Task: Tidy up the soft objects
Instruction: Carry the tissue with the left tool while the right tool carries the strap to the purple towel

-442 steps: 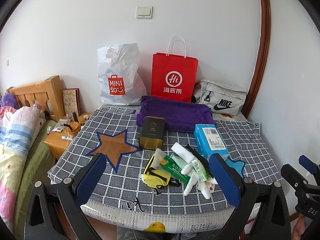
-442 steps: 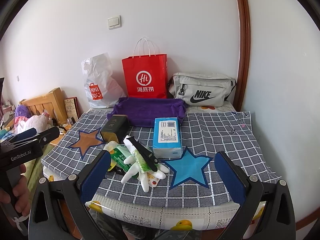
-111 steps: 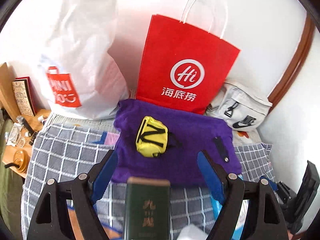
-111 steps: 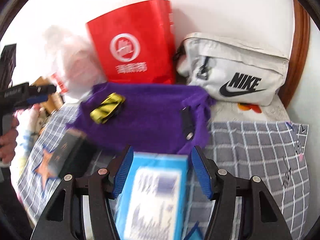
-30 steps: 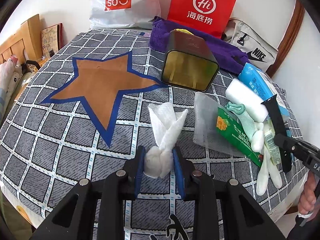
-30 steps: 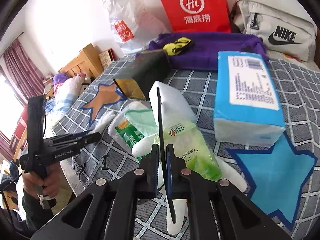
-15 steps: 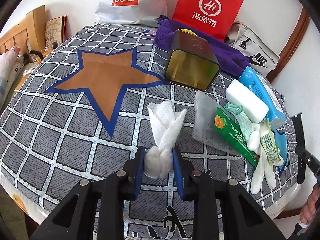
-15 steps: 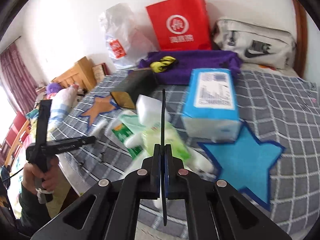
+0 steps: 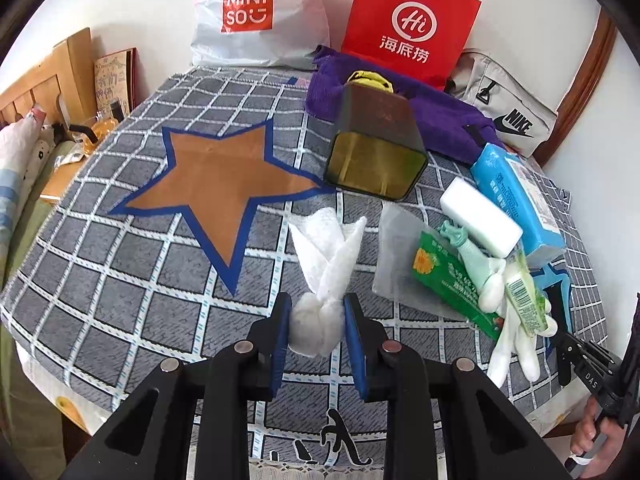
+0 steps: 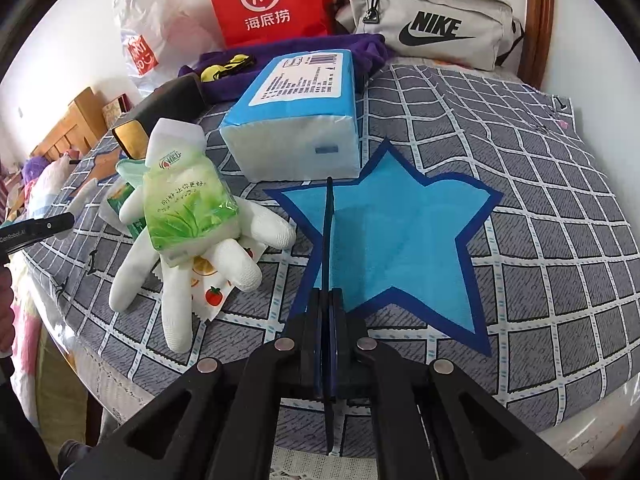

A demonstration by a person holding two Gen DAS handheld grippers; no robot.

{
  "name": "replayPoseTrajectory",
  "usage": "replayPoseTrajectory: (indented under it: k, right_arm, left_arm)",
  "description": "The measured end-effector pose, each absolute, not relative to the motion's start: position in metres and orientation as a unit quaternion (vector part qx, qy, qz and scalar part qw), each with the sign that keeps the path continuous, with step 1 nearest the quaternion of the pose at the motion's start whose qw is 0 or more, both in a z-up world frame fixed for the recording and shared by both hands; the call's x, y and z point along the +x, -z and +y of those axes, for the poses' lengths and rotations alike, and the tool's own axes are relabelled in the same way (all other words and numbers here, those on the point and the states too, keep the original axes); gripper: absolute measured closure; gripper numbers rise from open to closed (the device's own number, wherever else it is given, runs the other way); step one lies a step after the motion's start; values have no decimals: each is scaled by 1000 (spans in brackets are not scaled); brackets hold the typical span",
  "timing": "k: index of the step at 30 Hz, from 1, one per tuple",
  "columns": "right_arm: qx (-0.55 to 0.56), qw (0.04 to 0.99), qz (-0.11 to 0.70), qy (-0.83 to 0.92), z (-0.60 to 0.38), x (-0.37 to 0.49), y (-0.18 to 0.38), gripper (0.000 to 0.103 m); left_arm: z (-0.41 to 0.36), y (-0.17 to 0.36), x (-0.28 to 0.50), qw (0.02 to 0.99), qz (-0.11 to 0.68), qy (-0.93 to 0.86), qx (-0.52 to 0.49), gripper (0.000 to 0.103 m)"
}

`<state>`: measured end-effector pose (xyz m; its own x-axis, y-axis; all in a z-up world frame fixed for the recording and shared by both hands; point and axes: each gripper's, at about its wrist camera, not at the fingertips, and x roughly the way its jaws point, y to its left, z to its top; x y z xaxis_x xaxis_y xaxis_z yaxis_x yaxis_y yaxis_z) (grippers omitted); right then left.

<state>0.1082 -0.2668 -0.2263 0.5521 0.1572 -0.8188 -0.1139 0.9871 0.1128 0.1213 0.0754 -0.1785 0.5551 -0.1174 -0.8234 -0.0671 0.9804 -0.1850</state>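
The left gripper (image 9: 316,326) pinches the bunched end of a white woven cloth (image 9: 326,264), whose loose folds fan forward over the grey checked bedspread (image 9: 132,280) just short of the brown star patch (image 9: 224,184). The right gripper (image 10: 329,300) has its jaws pressed flat on a thin dark strap (image 10: 329,232), seen edge-on and standing up over the bright blue star patch (image 10: 396,236).

Both hands look loaded for a carry, so the step in hand is probably transport to the folded purple towel (image 9: 440,120) at the far side, where a small yellow pouch (image 9: 368,78) already lies (apparently the collecting spot). The next move calls for lifting each piece clear of the spread and going over or around what stands between.

For the left, the dark green tin box (image 9: 376,152) lies directly ahead of the cloth; open room is to its left, across the brown star. For the right, a blue tissue pack (image 10: 296,116) sits just beyond the strap, with clear checked fabric to its right. A white glove (image 10: 192,264) under a green tissue packet (image 10: 188,204) crowds the near left, close to the bed's front edge. Behind the towel, a red paper bag (image 9: 408,24), white plastic bag (image 9: 256,12) and grey sling bag (image 9: 504,108) line the wall, leaving little overshoot.
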Motion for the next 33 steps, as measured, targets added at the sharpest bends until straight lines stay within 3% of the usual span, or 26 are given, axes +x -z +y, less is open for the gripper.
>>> replayPoseTrajectory:
  k: [17,33]
  right_arm:
    - [27,900,424,-99,-267,142,148,100]
    - [10,918,383,-105,-255,229,101,100]
  left_arm:
    - [65,115,176,894,435,25,-101,78]
    - [52,97,265,894,431,43,-110,78]
